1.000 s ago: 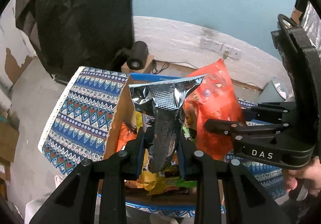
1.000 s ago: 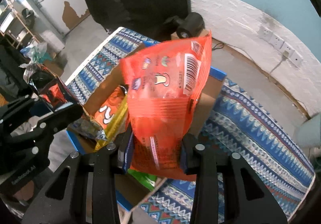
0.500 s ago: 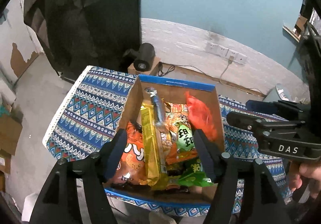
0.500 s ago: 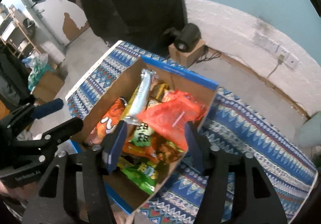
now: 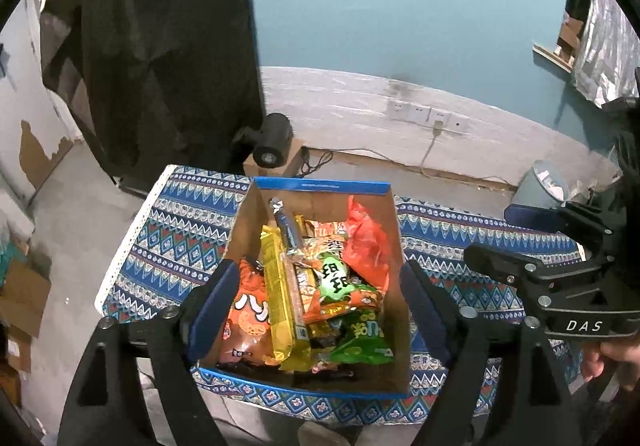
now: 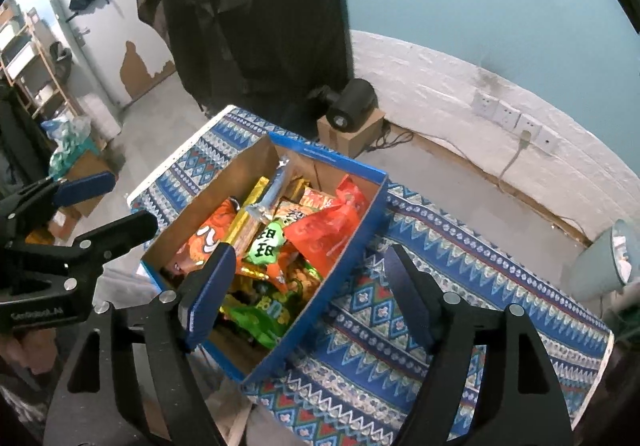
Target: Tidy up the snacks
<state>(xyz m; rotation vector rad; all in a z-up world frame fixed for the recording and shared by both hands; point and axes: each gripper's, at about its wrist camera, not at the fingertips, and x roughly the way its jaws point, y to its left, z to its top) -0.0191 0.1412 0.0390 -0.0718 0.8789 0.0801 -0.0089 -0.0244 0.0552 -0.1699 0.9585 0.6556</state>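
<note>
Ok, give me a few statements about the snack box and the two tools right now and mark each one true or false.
1. The cardboard box stands on the patterned cloth. True.
2. The left tool is clamped on a silver packet. False: its jaws are opening with nothing between them, and the silver packet lies in the box.
3. The red bag lies inside the box by its right wall. True.
4. The right tool holds the red bag in the air. False: its jaws are opening, empty.
5. The box is empty. False: it is full of snack packets, with an orange bag at its left side.
</note>
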